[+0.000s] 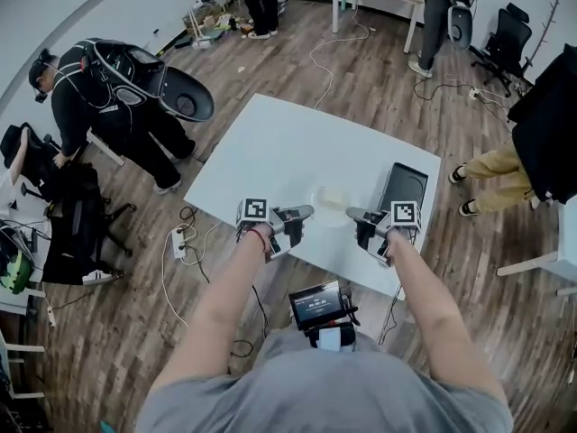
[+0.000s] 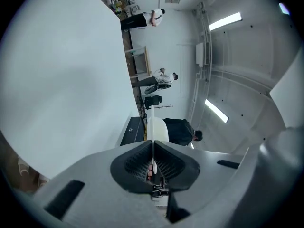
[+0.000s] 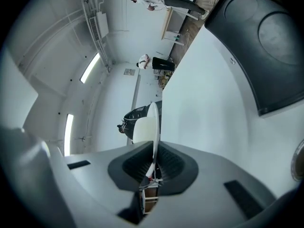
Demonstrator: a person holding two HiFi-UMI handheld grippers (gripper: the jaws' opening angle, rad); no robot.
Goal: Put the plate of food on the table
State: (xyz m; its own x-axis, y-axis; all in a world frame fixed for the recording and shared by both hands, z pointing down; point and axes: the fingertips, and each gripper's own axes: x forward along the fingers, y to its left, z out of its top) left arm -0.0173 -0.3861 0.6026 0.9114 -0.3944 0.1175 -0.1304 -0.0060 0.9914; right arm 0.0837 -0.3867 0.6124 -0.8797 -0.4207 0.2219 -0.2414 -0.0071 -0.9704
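The white table (image 1: 270, 142) fills the middle of the head view, with a black tray (image 1: 404, 188) lying on its right side. The plate (image 1: 331, 198) sits level over the near part of the table, just left of that tray. I cannot tell whether it touches the tabletop yet. I hold it by 2 opposite rims: my left gripper (image 1: 297, 216) is clamped on the left rim and my right gripper (image 1: 359, 216) on the right rim, with each pair of jaws nipped down to the thickness of the rim.

The risk, as I judge it, is the shallow bite. Only a thin edge sits in each pair of pads, so if 1 hand dips or pulls outward, the plate could tilt, slip free, or knock the tray.

The head view shows the whole layout, but the plate is a pale blur there, and I cannot make out any food. The 2 gripper views show the rim edge-on between the jaws, which the head view cannot show.
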